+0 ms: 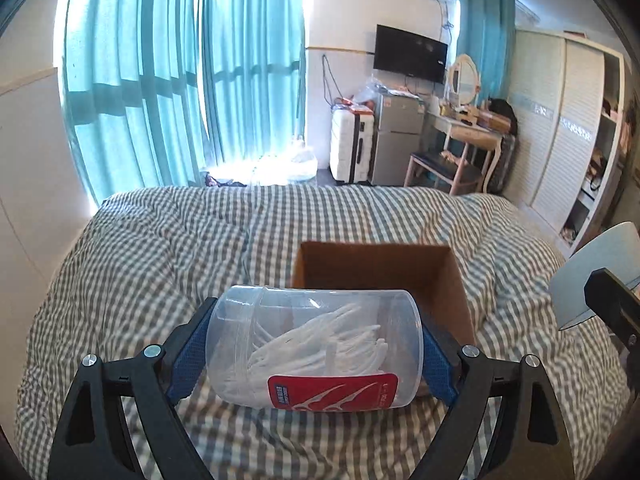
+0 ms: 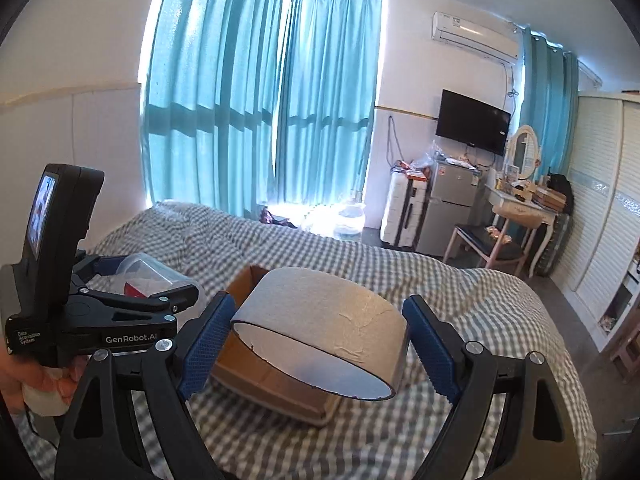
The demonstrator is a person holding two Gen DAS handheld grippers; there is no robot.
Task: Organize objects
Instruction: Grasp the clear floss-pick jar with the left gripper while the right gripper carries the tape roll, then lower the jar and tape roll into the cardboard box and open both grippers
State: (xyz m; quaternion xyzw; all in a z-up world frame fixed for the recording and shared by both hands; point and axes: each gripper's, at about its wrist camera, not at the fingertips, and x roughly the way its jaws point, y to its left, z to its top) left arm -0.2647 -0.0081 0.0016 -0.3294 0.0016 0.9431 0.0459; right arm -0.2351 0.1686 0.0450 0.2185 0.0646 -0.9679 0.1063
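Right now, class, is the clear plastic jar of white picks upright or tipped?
Tipped: the clear plastic jar lies sideways between the left gripper's jaws, lid leftward.

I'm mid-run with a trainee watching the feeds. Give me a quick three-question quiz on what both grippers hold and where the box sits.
1. True or false: the left gripper is clamped on a clear plastic jar of white floss picks.
2. What does the right gripper hold? A) a mug B) a roll of grey tape C) a book
3. Fill in: the open cardboard box rests on the ___ bedcover.

Key: 1 true; the blue pads press both ends of the jar. 2 B; the roll sits between the fingers, above the box in that view. 3 checked, grey and white.
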